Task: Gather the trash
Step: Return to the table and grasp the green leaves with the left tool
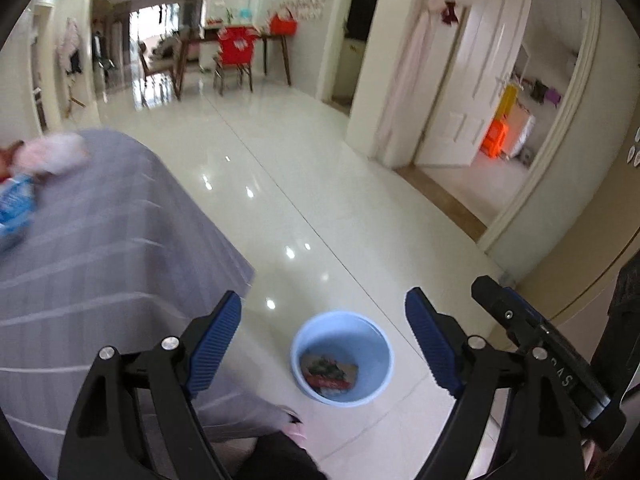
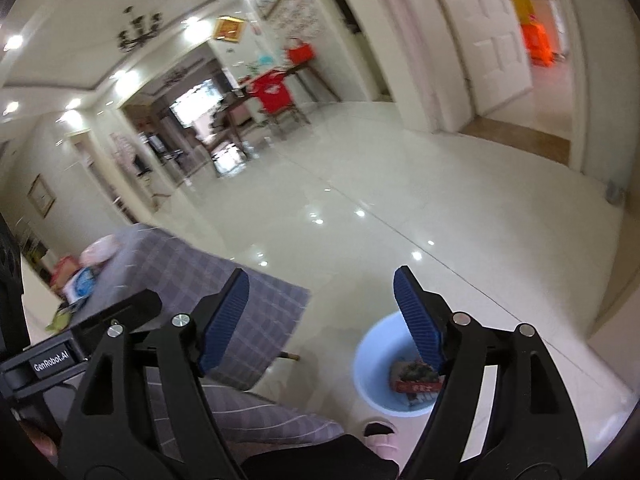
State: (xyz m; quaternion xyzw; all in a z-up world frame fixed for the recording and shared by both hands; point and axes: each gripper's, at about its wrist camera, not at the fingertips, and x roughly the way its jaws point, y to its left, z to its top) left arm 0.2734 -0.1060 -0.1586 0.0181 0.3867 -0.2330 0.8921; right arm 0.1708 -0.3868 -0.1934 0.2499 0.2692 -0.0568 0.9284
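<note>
The left gripper (image 1: 323, 334) has its fingers (image 1: 218, 344) spread wide with nothing between them. The right gripper (image 2: 321, 320) stands the same way, its fingers (image 2: 224, 322) wide apart and bare.

Beyond and below the left fingers, in the gap between them, a pale blue bin (image 1: 342, 358) stands upright on the glossy white floor (image 1: 320, 184), its round mouth facing up. Trash (image 1: 330, 372) lies at its bottom: crumpled wrappers and a flat red packet lying roughly crosswise to the fingers. In the right wrist view the bin (image 2: 376, 364) sits behind the right-hand finger, which covers part of its rim and part of the trash (image 2: 416, 380).

To the left of both pairs of fingers runs the table (image 1: 100, 248), draped in a grey checked cloth whose corner hangs close to the bin. Far off on it, well left of the fingers, lie a blue-and-white packet (image 1: 16, 204) and a blurred pink-white bundle (image 1: 52, 152). The other gripper's black body (image 1: 540, 340) juts in just right of the left fingers. Below the fingers a dark trouser leg (image 2: 320, 456) and a pale slipper (image 2: 380, 436) show, near the bin.
</note>
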